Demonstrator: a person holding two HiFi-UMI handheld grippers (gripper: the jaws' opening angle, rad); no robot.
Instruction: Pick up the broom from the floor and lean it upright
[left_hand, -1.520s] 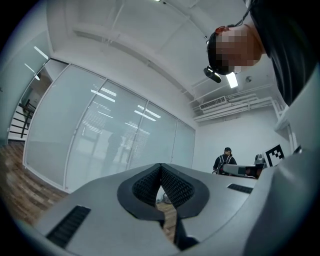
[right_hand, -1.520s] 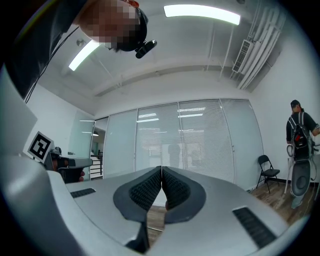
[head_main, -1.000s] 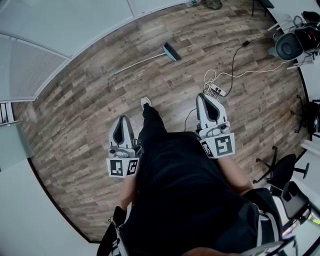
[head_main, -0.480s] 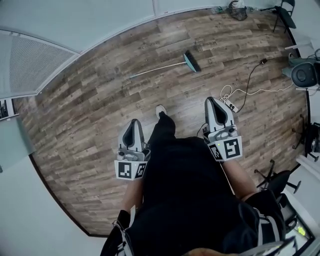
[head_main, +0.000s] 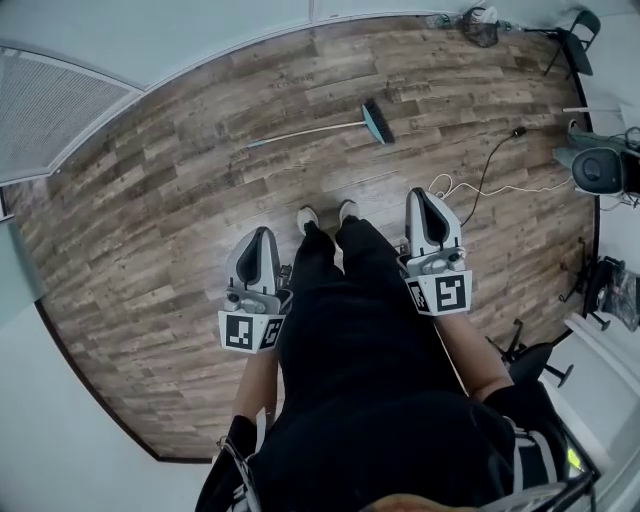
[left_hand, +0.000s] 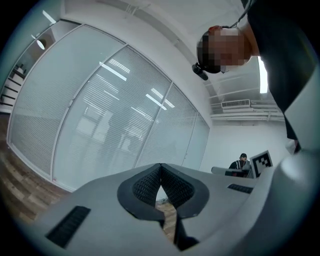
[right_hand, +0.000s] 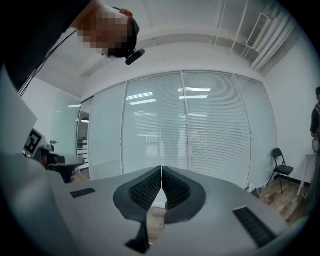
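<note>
1. The white-handled, teal-headed broom (head_main: 315, 133) lies flat on the wood-plank floor (head_main: 150, 220), ahead of the person's shoes (head_main: 308, 216), untouched.
2. The left tool (head_main: 258, 236) and right tool (head_main: 424, 196), jaws together and empty, point level, probably just carried until within reach.

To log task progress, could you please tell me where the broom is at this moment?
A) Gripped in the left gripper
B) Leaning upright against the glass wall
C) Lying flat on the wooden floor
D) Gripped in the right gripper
C: the broom lies flat on the wooden floor ahead of the person's shoes, while the left gripper and right gripper are both shut and empty.
</note>
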